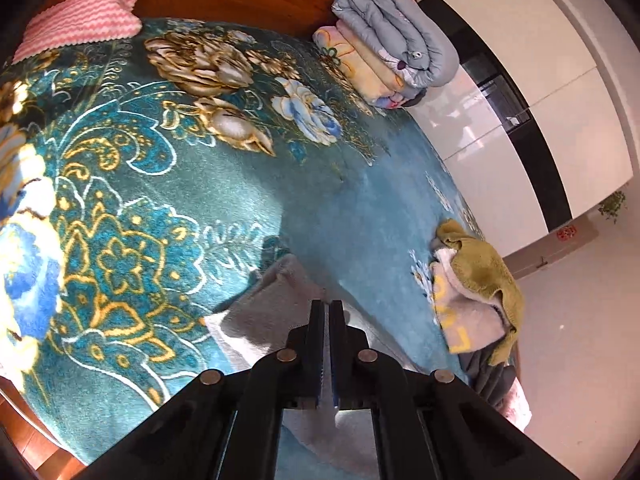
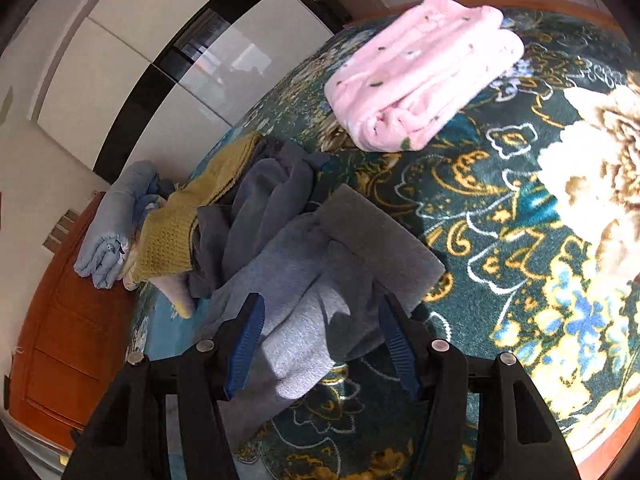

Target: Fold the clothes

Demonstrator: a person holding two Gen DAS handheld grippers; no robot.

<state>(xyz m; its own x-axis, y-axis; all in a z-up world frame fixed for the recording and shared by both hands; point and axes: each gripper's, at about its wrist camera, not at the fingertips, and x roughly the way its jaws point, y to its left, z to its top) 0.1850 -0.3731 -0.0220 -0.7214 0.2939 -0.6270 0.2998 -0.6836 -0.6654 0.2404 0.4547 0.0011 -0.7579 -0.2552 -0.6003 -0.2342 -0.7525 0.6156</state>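
Note:
A grey fleece garment (image 2: 340, 264) lies on the teal floral bedspread (image 2: 500, 216), partly folded. My right gripper (image 2: 320, 304) is open and hovers over it, one finger on each side of the cloth. In the left wrist view my left gripper (image 1: 329, 308) is shut, and grey cloth (image 1: 272, 300) runs under and between its fingers. A heap of clothes with a mustard knit (image 2: 180, 228) and dark grey pieces (image 2: 264, 208) lies behind the garment. It also shows in the left wrist view (image 1: 480, 280).
A folded pink fleece (image 2: 420, 68) lies further up the bed. A pink zigzag cloth (image 1: 80, 20) sits at the far corner. Rolled blue quilts (image 1: 396, 36) lie at the headboard. White wardrobe doors (image 1: 540, 92) and floor border the bed edge.

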